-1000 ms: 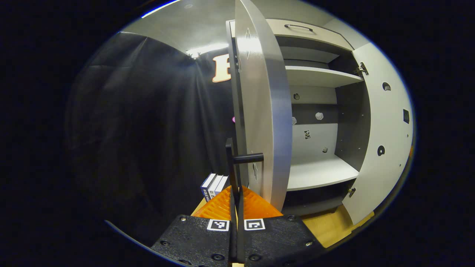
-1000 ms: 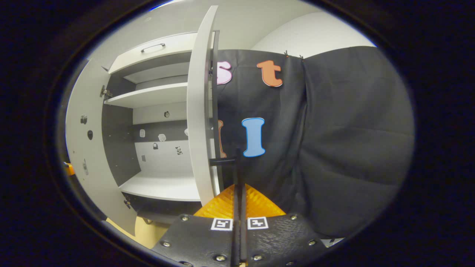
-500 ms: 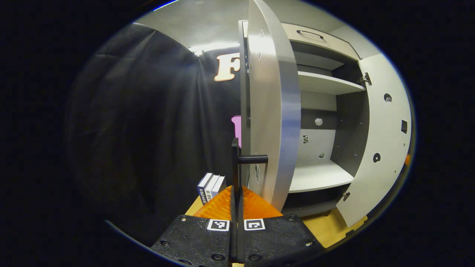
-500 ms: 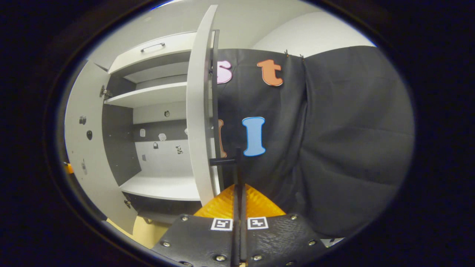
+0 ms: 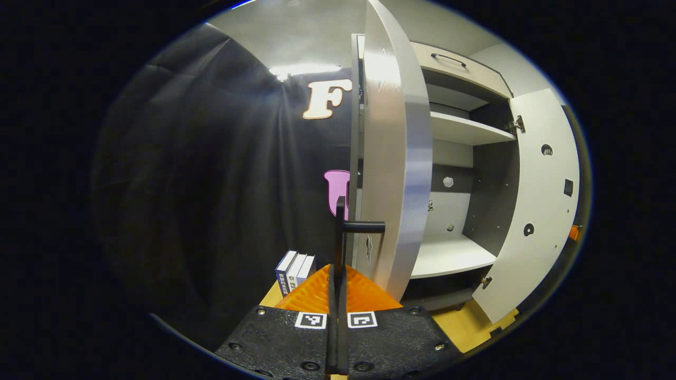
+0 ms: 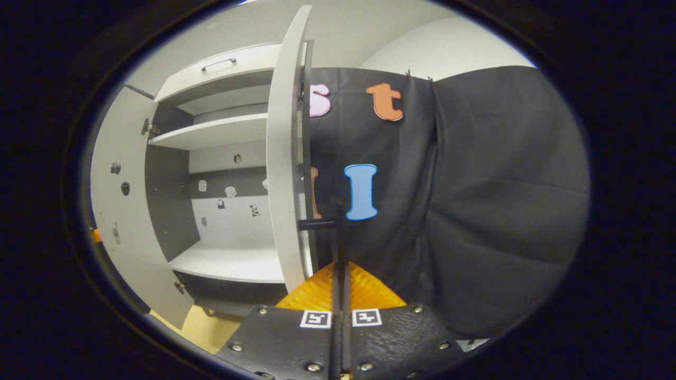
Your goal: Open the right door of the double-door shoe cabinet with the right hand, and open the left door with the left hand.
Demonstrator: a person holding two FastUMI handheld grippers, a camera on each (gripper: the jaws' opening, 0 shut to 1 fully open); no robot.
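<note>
The left door (image 5: 393,158) has swung a little wider since a second ago; the left gripper (image 5: 338,274) is clamped tight on its handle (image 5: 340,227). The right gripper (image 6: 339,277) pinches the right door (image 6: 282,158) handle (image 6: 338,221), that door standing open.

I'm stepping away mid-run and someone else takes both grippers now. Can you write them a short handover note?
Left gripper: shut on the left door's handle.
Right gripper: shut on the right door's handle.
Left door and right door both stand swung out wide; the shelves inside look bare.
Done: both doors open.
Left: probably just release each handle and draw back.
</note>
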